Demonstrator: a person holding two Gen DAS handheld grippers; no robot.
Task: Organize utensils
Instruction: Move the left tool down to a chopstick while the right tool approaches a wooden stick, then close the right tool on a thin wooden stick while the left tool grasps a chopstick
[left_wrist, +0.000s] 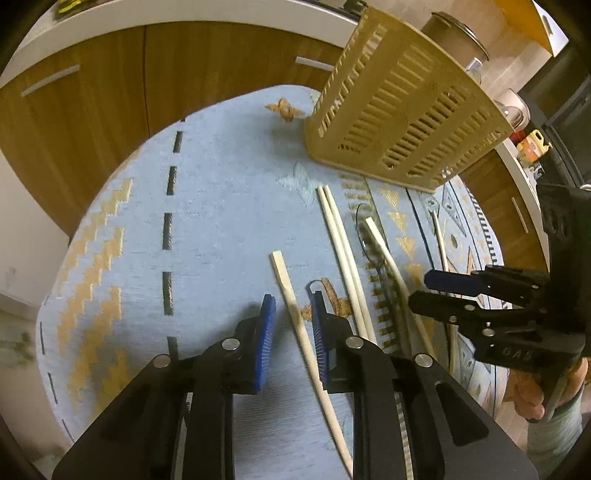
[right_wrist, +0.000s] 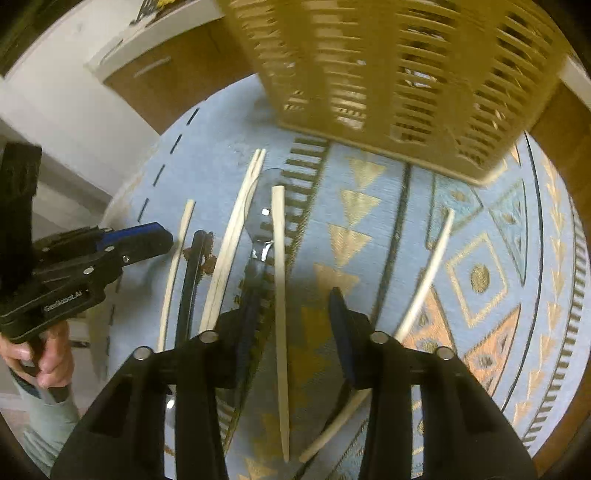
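Chopsticks lie loose on the patterned blue tablecloth (left_wrist: 221, 206), 5 pale sticks fanned out at 6 o'clock of the slotted tan utensil basket (left_wrist: 402, 122). 1 chopstick (left_wrist: 295, 314) runs between the left gripper (left_wrist: 293, 332) fingers, which stand apart. Another chopstick (right_wrist: 279, 295) sits between the spread fingers of the right gripper (right_wrist: 295, 332), beside a clear plastic spoon (right_wrist: 264, 218).

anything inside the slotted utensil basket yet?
Cannot confirm. Both views show only the outer slotted walls of the basket, standing on the patterned cloth. Through the slots just dark gaps and glare; its open top is out of view. Chopsticks lie outside.
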